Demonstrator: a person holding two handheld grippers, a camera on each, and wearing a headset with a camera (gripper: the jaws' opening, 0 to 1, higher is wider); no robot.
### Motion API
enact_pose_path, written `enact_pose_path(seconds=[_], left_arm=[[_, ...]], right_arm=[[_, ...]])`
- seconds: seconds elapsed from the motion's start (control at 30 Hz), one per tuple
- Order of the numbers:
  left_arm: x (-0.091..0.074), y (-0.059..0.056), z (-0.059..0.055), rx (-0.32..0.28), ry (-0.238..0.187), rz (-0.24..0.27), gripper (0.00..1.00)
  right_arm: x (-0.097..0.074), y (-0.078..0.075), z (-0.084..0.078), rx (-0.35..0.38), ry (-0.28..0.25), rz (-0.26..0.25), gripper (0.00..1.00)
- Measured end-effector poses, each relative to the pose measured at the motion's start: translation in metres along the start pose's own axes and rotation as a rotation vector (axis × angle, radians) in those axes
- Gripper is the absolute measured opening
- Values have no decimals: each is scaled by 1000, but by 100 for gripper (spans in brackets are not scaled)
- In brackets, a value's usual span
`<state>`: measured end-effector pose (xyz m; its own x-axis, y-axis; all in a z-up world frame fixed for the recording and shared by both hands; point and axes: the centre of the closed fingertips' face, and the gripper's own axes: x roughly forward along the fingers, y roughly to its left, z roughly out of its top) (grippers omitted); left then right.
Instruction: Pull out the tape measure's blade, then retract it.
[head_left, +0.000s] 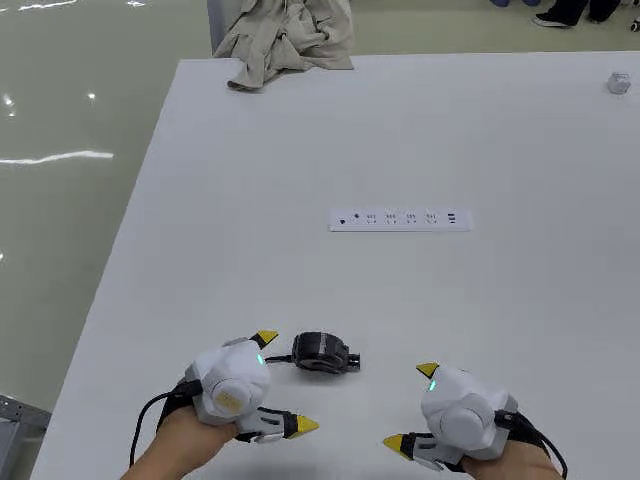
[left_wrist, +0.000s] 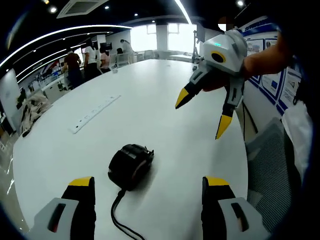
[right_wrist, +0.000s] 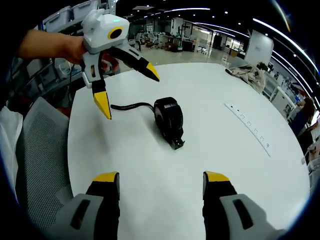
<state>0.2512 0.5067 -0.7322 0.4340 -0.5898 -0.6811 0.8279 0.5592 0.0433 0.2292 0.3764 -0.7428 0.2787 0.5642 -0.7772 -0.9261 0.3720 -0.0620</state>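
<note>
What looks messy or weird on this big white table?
The crumpled beige cloth bunched at the far edge of the table is the one messy thing. The tape measure sits whole, no blade pulled out, between the open left tool and right tool. The power strip lies flat. Nothing looks spilled or broken.

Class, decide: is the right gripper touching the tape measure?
Apart. The head view shows bare table between the right gripper and the tape measure.
</note>
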Motion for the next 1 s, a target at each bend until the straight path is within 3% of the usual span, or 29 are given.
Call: enact_pose_path(seconds=[0.23, 0.33, 0.67, 1.0], left_arm=[[5, 4, 2, 38, 11, -20, 85], [5, 5, 3, 44, 8, -29, 79], [18, 16, -1, 85, 28, -58, 79], [29, 25, 3, 113, 41, -86, 76]], right_arm=[[2, -1, 1, -33, 5, 12, 66], [5, -2, 2, -43, 7, 19, 67], [15, -7, 2, -116, 34, 39, 65], [28, -15, 10, -149, 37, 55, 62]])
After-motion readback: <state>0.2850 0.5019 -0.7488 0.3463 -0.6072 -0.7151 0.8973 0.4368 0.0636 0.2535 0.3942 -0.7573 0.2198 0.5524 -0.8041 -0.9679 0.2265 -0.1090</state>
